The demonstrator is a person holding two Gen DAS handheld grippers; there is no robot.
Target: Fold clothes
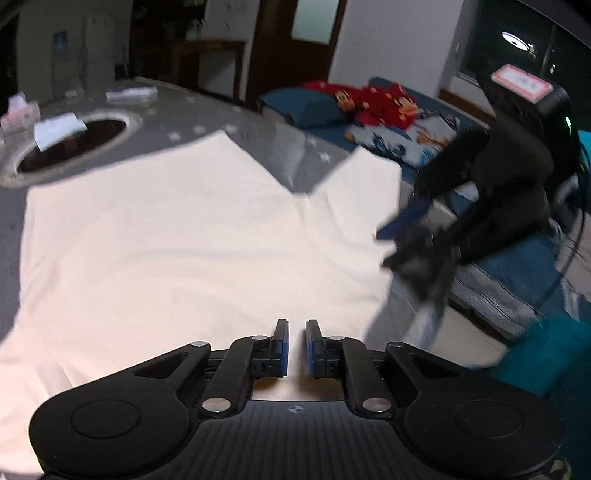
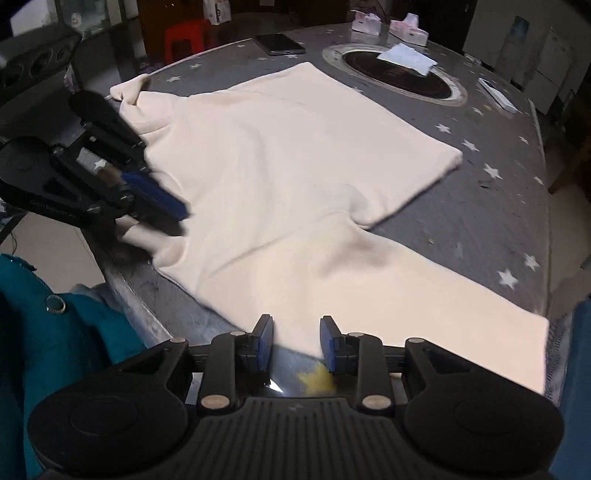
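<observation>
Left gripper (image 1: 296, 334): fingers apart by a narrow gap, nothing visibly between them, poised over the near part of the shirt (image 1: 177, 240). In the right wrist view the same gripper (image 2: 173, 218) sits at the shirt's left edge, blurred; whether its pads touch the cloth cannot be told there.

Right gripper (image 2: 296, 332): fingers spread wide, holding nothing, at the shirt's (image 2: 295, 177) near hem by the table edge. In the left wrist view it (image 1: 402, 243) appears at the shirt's right edge, smeared by motion, its fingertips hard to make out.

The cream shirt lies spread flat on a grey, star-printed table (image 2: 480, 206), one sleeve reaching to the near right. A yellow patch under the right gripper is too blurred to identify.

Far on the table: a dark round inset (image 2: 399, 74) with a paper (image 2: 406, 57) on it, a phone (image 2: 280, 43), tissue boxes (image 2: 408, 31). A teal sleeve (image 2: 55, 332) is cut off at the near left. Beyond the table's right, a bed (image 1: 369, 107) carries red and patterned bedding.
</observation>
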